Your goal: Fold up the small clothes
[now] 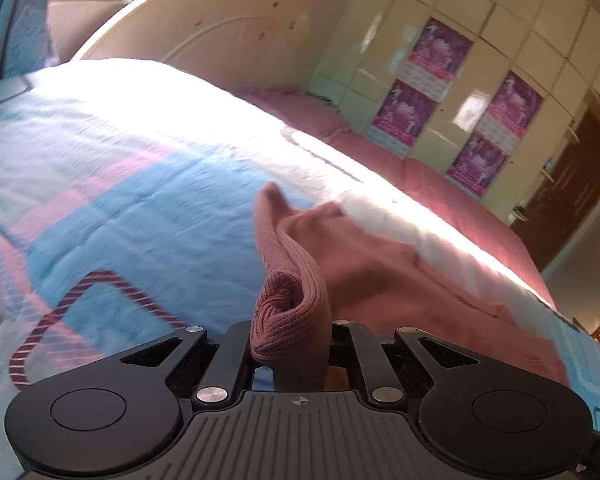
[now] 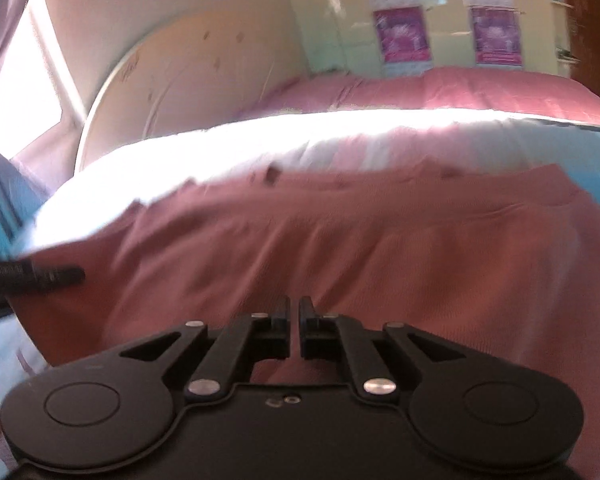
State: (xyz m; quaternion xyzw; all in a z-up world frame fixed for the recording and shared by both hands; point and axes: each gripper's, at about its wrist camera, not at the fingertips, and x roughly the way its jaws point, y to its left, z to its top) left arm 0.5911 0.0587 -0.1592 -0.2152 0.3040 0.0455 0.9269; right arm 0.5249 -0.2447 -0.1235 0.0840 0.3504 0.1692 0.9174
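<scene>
Fingers of our left gripper [image 1: 291, 322] are clamped on a bunched ribbed edge of the pink garment [image 1: 380, 264], lifting that corner off the bed [image 1: 112, 184]. Our right gripper [image 2: 294, 312] has its fingers drawn nearly together, a narrow slit between them, nothing caught; they hang just above the garment, which lies spread across the blue and pink quilt. Behind the bed stand a cream headboard [image 1: 220, 28] and a wardrobe [image 1: 496, 20] with purple posters [image 1: 440, 46].
</scene>
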